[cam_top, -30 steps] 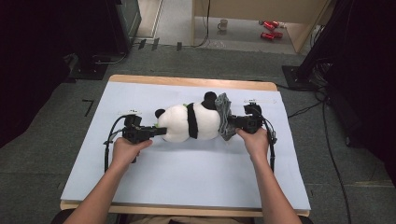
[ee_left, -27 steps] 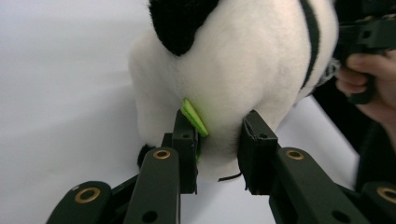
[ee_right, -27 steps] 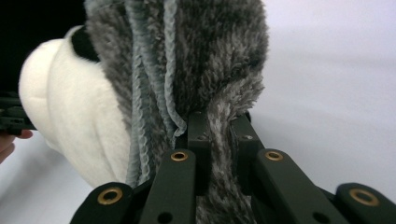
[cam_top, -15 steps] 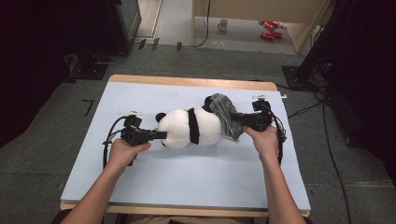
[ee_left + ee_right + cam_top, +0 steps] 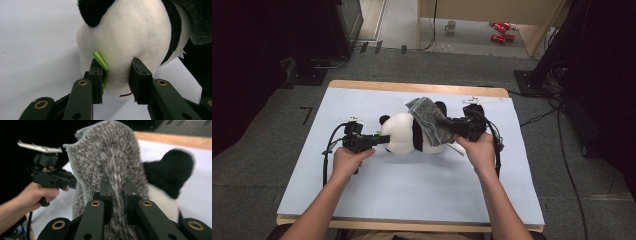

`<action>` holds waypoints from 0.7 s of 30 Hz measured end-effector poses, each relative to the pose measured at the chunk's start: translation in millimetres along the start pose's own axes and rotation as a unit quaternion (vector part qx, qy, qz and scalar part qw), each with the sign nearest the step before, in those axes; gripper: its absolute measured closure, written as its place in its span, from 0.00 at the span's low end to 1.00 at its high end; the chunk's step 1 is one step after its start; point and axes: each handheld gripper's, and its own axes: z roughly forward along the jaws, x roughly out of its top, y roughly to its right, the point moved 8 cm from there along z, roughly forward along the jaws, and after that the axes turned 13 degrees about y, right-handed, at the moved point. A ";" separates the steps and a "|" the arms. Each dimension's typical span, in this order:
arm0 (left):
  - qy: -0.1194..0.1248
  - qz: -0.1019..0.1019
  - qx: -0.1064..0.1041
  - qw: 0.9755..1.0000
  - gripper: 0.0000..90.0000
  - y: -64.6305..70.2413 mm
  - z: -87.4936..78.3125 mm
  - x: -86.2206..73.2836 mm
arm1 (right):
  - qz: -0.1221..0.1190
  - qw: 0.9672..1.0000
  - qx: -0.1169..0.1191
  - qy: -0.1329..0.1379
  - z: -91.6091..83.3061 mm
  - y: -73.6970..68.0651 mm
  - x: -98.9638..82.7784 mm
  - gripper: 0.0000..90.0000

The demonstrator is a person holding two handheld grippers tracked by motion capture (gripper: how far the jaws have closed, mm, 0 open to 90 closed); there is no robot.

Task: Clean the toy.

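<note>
While the plush panda [image 5: 409, 137] is lying on its side near the middle of the pale blue table top [image 5: 412, 200], head to the left and rump to the right, the grey cloth [image 5: 432, 120] is draping over its far right half. The left gripper [image 5: 379, 140] is sitting at the panda's head end; in the left gripper view its jaws are flanking a bulge of white fur beside a small green tag [image 5: 100, 60], pads touching the pile. Those jaws have just been opening a little, with the head between them; the pads are resting against the fur and lightly denting it, so a loose pinch rather than a firm one. The right gripper [image 5: 457, 127] is clamping together on a fold of the cloth: in the right gripper view the grey towelling [image 5: 110, 165] is rising between the closed pads and fanning out above them, with a black ear or paw [image 5: 172, 173] showing to the right.

Handling judgement: both items are looking light, soft and fully compliant, nothing fragile. The panda is squashing under any grip, so a hold on a limb, ear or a deep pinch of the head is likely holding better than a shallow pinch of the round body, which could slip out. The cloth is limp; it is best taken at an edge or fold, as now, and it may be snagging on the fur pile as it is being drawn across
</note>
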 end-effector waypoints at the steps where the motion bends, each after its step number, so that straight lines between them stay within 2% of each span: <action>1: 0.001 0.008 0.000 1.000 0.72 -0.5 -0.5 0.2 | -0.001 1.000 -0.001 -0.004 3.1 0.9 -2.9 0.91; 4: 0.012 0.028 0.001 1.000 0.65 -0.2 -2.2 1.8 | 0.003 1.000 -0.008 -0.006 10.8 8.7 -9.7 0.91; 6: 0.026 0.054 -0.008 0.998 0.57 1.4 -4.8 4.0 | 0.000 1.000 -0.017 0.003 11.0 15.1 -8.6 0.91; 8: 0.031 0.069 -0.014 0.997 0.52 3.1 -6.9 4.4 | -0.006 1.000 -0.025 0.006 10.6 19.0 -7.5 0.91; 13: 0.018 0.121 -0.019 0.992 0.43 4.5 -9.6 -4.0 | -0.020 0.999 -0.036 0.016 12.7 25.9 -5.6 0.91; 17: 0.013 0.132 -0.016 0.991 0.40 3.0 -5.8 -10.7 | -0.022 0.999 -0.037 0.022 15.7 30.0 -2.9 0.91; 20: 0.026 0.139 -0.010 0.990 0.39 -1.6 3.1 -12.5 | -0.022 0.999 -0.040 0.025 17.0 33.2 -0.6 0.90; 21: 0.035 0.136 -0.010 0.990 0.38 -3.2 6.1 -11.4 | -0.022 0.999 -0.040 0.025 17.1 34.1 0.0 0.90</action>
